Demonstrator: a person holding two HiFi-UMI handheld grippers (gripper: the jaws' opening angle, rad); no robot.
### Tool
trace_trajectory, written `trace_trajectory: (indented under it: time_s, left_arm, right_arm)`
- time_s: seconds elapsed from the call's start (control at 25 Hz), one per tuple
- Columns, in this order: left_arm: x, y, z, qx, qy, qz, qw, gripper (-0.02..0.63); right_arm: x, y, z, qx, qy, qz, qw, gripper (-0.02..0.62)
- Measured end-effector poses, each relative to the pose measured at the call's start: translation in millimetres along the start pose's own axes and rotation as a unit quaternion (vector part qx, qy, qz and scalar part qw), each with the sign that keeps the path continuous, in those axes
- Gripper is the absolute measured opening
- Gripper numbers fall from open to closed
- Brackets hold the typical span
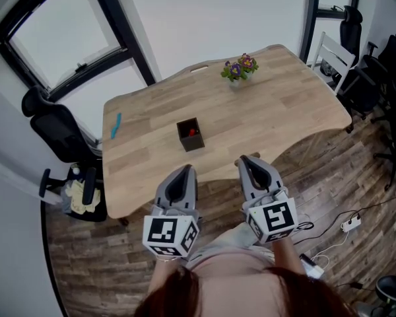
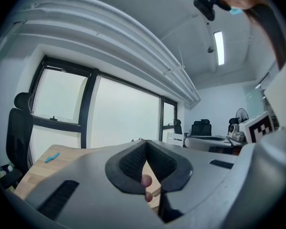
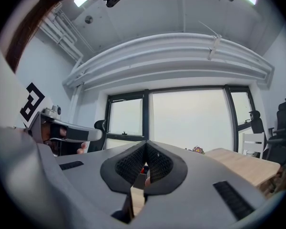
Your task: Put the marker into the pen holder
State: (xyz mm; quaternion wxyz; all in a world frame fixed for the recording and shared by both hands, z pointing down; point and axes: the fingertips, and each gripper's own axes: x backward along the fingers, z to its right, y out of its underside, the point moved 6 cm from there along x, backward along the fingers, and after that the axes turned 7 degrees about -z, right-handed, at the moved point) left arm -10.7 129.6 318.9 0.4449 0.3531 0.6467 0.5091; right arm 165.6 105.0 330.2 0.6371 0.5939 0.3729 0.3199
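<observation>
Marker (image 1: 115, 125): slim, light blue, lying flat near left edge of table (image 1: 284, 111), well apart from pen holder (image 1: 191, 135). Pen holder: dark square box, upright, mid-table, red item (image 1: 192, 132) inside.

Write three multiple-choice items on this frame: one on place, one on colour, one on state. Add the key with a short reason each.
1. Where does the marker lie?
A. inside the pen holder
B. flat on the table, left of the pen holder in the head view
C. hanging off the table's near edge

2. What colour is that marker?
A. blue
B. yellow
C. white

3. How do the right gripper's jaws stand?
A. wide apart
B. closed on the marker
C. together, with nothing between them

Key:
1 B: the head view shows it on the wood near the table's left side, apart from the holder.
2 A: it shows light blue against the wood.
3 C: the right gripper view shows the pads meeting, with nothing held.
</observation>
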Motion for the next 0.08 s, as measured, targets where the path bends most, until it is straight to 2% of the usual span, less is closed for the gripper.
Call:
trace_trajectory:
  time_s: [0.08]
  left_arm:
    - [0.3,1.3,2.3,-0.001,0.003,-0.002,1.0,0.0]
  right_arm:
    - [0.9,0.0,0.4,-0.001,-0.001,0.001,1.0,-0.002]
